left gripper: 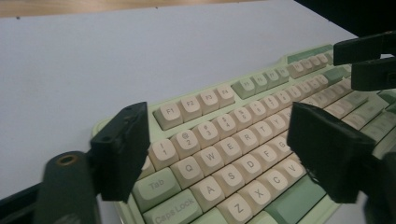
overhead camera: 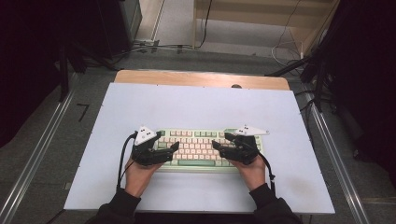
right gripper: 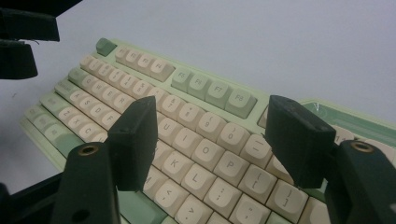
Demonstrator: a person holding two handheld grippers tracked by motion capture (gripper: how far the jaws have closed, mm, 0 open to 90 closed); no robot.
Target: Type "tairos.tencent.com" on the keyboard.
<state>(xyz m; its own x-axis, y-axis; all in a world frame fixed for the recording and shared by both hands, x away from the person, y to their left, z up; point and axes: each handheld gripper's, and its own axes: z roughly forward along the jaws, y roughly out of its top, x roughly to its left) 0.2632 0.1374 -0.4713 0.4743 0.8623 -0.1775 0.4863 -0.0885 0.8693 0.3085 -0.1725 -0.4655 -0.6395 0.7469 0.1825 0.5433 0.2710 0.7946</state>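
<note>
A pale green keyboard (overhead camera: 196,145) with cream keys lies on a white mat (overhead camera: 196,102), near its front edge. My left gripper (overhead camera: 172,152) hovers over the keyboard's left half, its jaws open and pointing right, with nothing between them. In the left gripper view the left gripper (left gripper: 219,140) straddles the number and letter rows of the keyboard (left gripper: 210,106), and the right gripper (left gripper: 348,63) shows at the upper right. My right gripper (overhead camera: 219,147) hovers over the right half, open and pointing left. In the right gripper view the right gripper (right gripper: 215,133) frames keys of the keyboard (right gripper: 205,88), with the left gripper (right gripper: 23,42) at the upper left.
The mat covers a wooden table (overhead camera: 196,78) whose far strip stays bare. Metal rails (overhead camera: 37,154) run along both sides on the floor. Cables (overhead camera: 154,46) and a wooden frame (overhead camera: 261,18) lie beyond the table. Bare mat stretches behind and beside the keyboard.
</note>
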